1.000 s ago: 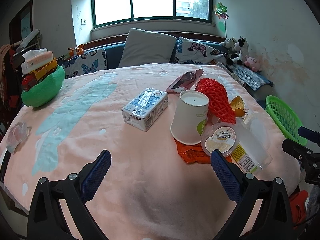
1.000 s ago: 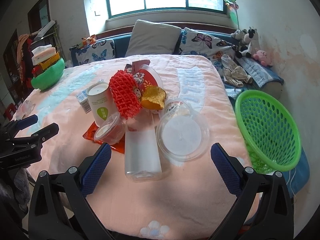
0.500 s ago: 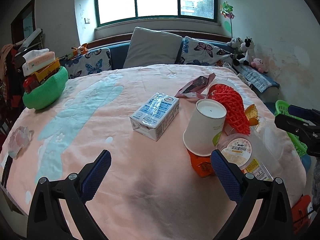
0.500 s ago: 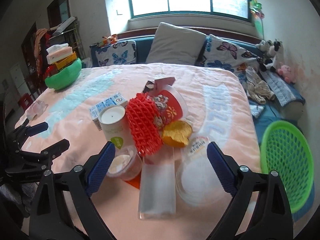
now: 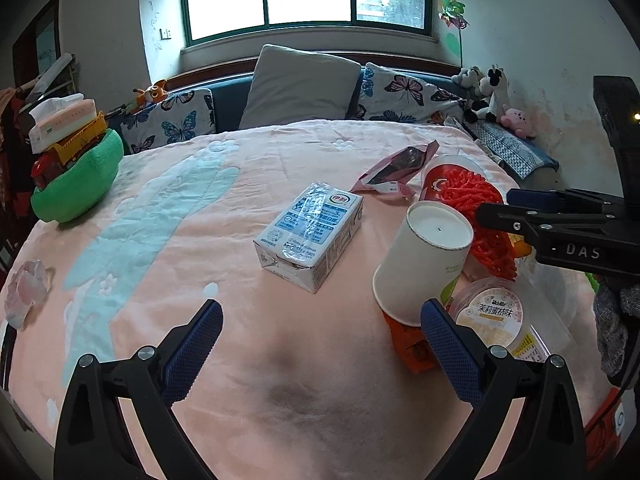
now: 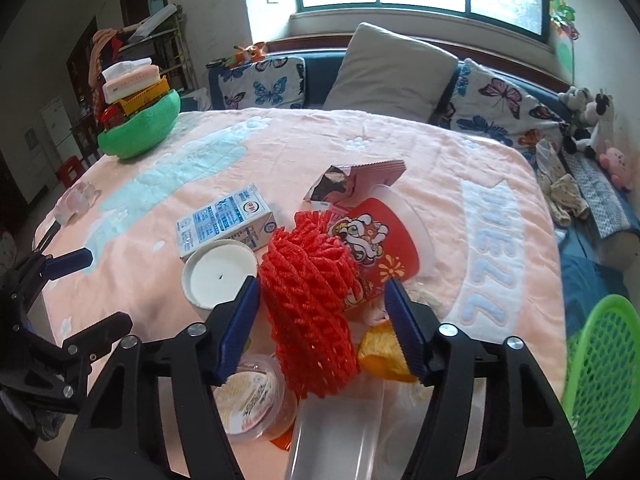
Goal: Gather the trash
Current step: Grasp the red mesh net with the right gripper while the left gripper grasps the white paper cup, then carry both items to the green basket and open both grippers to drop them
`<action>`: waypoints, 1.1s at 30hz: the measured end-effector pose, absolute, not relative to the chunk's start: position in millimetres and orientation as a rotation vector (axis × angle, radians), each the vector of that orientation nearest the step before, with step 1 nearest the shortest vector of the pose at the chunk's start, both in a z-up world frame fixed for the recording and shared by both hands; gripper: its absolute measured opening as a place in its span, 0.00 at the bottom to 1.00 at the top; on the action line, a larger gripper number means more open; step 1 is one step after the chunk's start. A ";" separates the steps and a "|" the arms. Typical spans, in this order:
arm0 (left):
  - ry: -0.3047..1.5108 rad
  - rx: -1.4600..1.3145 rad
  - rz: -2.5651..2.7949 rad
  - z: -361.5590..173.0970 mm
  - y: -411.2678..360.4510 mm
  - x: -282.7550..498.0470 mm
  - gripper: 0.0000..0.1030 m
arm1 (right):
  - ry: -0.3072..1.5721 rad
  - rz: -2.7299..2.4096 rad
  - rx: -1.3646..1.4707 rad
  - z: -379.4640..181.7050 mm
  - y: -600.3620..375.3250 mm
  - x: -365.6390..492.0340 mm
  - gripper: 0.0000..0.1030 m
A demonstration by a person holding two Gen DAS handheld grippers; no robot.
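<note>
A pink blanket covers the tabletop, and the trash sits bunched at its right edge. Off that edge, in the right wrist view, stands a green basket. At the far left corner a green bowl holds toys and a tissue box. A milk carton lies flat near the middle, apart from the pile.

In the pile, a red tub lies on its side with a foil wrapper just behind it. A red foam net leans over the tub's mouth and stands highest in the heap. A paper cup stands upside down and tilted at the net's left, touching it. Below the cup lie a small lidded cup, an orange wrapper and a clear flat box. A yellow scrap sits at the net's right.

The right gripper is closing, its blue pads on either side of the net; the left pad touches the net, the right pad is clear of it, so nothing is clamped. The cup crowds the left pad.

The left gripper hangs wide open over bare blanket near the front edge, holding nothing; its right finger overlaps the cup's rim in view.
</note>
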State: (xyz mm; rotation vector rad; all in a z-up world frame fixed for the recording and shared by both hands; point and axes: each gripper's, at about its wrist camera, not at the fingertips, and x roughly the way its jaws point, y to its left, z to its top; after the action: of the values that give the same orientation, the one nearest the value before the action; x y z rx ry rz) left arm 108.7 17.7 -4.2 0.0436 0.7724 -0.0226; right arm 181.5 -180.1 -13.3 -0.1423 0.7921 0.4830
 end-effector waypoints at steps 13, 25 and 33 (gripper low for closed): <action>0.795 0.061 -0.153 -12.4 -7.5 136.0 0.93 | 0.793 0.572 -0.053 -4.7 -190.0 180.2 0.36; 0.830 0.029 -0.260 -22.2 -29.1 174.7 0.77 | 0.675 0.498 0.011 33.9 -232.7 155.0 0.36; 0.822 -0.021 -0.317 -22.8 -28.2 178.4 0.54 | 0.665 0.404 0.052 36.6 -274.0 144.1 0.36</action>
State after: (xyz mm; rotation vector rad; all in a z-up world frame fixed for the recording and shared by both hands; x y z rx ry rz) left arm 178.4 -28.2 -22.8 -0.0212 0.8217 -0.3169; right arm 144.1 -274.0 36.6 0.0521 0.6653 0.4039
